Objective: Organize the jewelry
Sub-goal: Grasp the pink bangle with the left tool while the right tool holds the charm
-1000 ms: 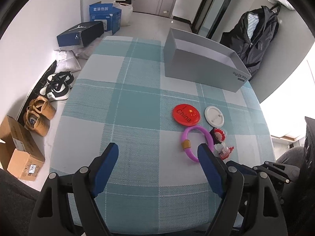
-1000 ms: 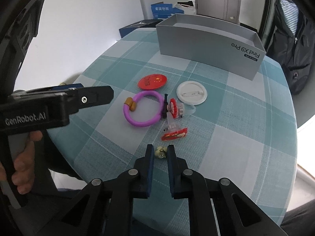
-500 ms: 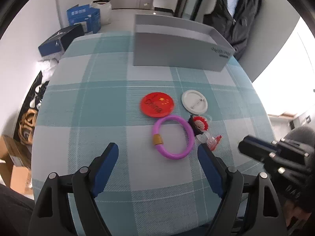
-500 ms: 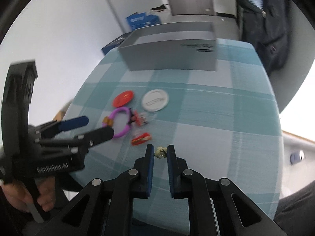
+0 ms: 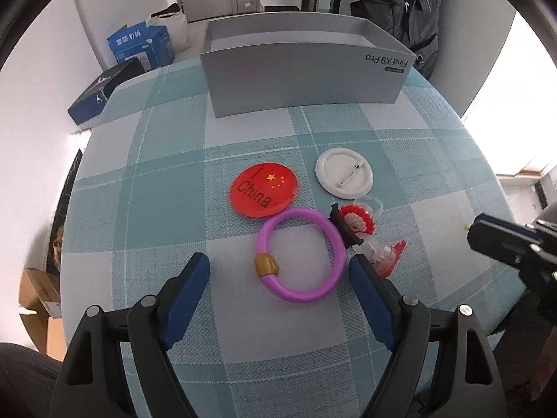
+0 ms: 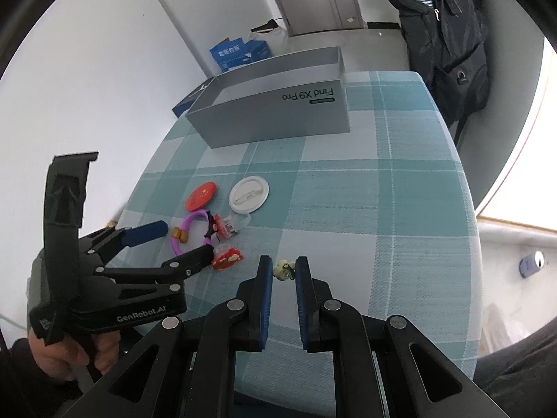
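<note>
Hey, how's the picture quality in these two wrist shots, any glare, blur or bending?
Left wrist view: sharp, even daylight; fisheye curves the checked tablecloth and grey box; blown-out white window at right edge. Right wrist view: also sharp, the same bowing, dark vignette in the corners, overexposed window at right; the small pale charm between the right tool tips stays readable.

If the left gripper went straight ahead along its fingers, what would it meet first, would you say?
Most likely the purple bracelet on the tablecloth, which lies between the open left gripper's fingertips; depth is hard to judge.
</note>
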Action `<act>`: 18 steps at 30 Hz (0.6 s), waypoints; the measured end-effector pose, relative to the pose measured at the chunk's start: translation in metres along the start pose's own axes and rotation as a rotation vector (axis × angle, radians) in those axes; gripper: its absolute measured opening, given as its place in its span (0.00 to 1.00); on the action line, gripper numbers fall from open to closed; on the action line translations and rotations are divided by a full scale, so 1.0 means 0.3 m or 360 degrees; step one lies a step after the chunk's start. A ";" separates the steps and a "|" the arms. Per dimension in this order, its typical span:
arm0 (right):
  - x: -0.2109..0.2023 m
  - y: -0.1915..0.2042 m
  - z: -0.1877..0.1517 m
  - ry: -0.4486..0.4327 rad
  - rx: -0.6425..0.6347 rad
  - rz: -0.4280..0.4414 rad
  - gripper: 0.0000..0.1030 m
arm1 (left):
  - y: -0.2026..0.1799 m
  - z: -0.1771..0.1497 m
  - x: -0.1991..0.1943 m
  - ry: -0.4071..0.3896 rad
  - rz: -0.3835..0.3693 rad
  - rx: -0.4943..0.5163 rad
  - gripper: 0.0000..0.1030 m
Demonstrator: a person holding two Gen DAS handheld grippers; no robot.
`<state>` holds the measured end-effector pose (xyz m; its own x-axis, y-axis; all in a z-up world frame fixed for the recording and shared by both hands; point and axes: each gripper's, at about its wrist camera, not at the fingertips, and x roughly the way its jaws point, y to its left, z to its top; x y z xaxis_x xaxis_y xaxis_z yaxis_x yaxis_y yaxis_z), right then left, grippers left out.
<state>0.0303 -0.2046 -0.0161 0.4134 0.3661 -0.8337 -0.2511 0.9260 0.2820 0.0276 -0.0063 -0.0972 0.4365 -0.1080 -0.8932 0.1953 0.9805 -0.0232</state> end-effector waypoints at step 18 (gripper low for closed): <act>0.008 0.008 0.010 -0.0014 -0.0018 0.0051 0.12 | -0.018 0.008 -0.016 -0.0035 -0.0055 0.0091 0.43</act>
<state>0.0333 -0.2012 -0.0162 0.4126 0.3966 -0.8201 -0.2744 0.9125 0.3032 0.0266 -0.0116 -0.0917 0.4479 -0.1459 -0.8821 0.2602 0.9652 -0.0276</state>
